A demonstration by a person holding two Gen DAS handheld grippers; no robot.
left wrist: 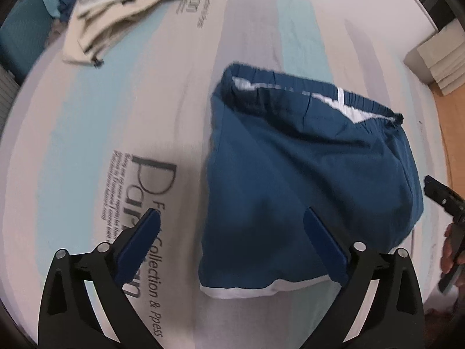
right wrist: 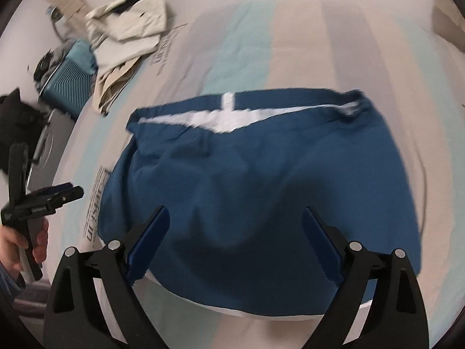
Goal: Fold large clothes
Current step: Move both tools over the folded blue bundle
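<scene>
Dark blue shorts [left wrist: 308, 174] with a white lining and an elastic waistband lie folded on the striped bed sheet [left wrist: 101, 110]. My left gripper [left wrist: 232, 218] hangs open above the shorts' near left edge, nothing between its blue pads. In the right wrist view the same shorts [right wrist: 261, 180] fill the middle, waistband at the far side. My right gripper [right wrist: 235, 216] stands open over their near part, holding nothing. The right gripper also shows at the right edge of the left wrist view, and the left gripper, held by a hand, at the left edge of the right wrist view.
A crumpled beige garment [left wrist: 116, 8] lies at the far left of the bed [right wrist: 130, 35]. A teal case [right wrist: 66, 78] and dark items sit beside the bed on the left. Stacked pale boxes [left wrist: 438, 58] stand on a wooden floor at the right.
</scene>
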